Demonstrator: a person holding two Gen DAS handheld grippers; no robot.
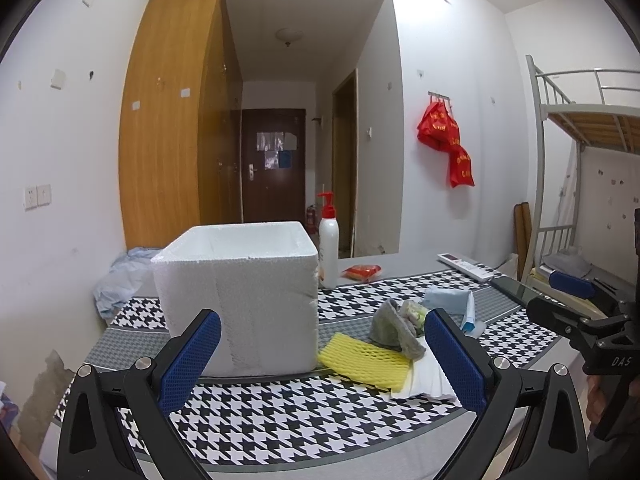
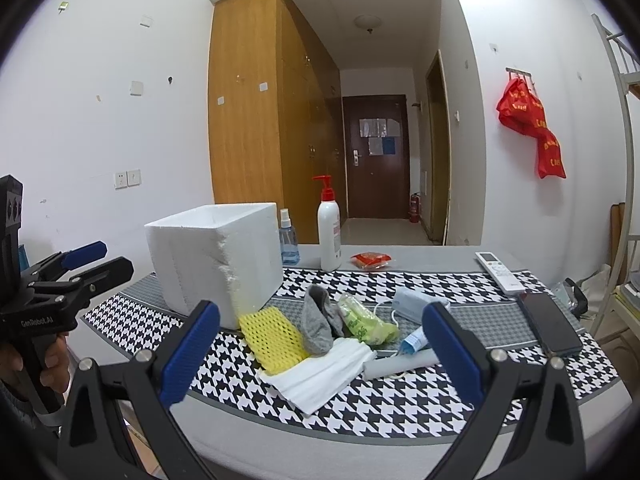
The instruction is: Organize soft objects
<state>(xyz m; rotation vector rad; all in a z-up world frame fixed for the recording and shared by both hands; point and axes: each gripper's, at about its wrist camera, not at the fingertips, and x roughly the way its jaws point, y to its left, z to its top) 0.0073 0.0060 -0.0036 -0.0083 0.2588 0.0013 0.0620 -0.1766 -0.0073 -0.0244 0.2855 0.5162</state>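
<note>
Claws level over the table's near edge: left claw (image 1: 322,354) and right claw (image 2: 320,346) both gape wide, holding and touching nothing. Yellow foam net (image 2: 272,338), grey sock (image 2: 320,322) and white folded cloth (image 2: 320,376) lie heaped beside the foam box (image 2: 216,256), mid-table.

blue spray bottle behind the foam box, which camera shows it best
The right wrist view. There the blue spray bottle stands in plain sight between the foam box and the white pump bottle. In the left wrist view the foam box hides it completely; only the pump bottle shows.
</note>
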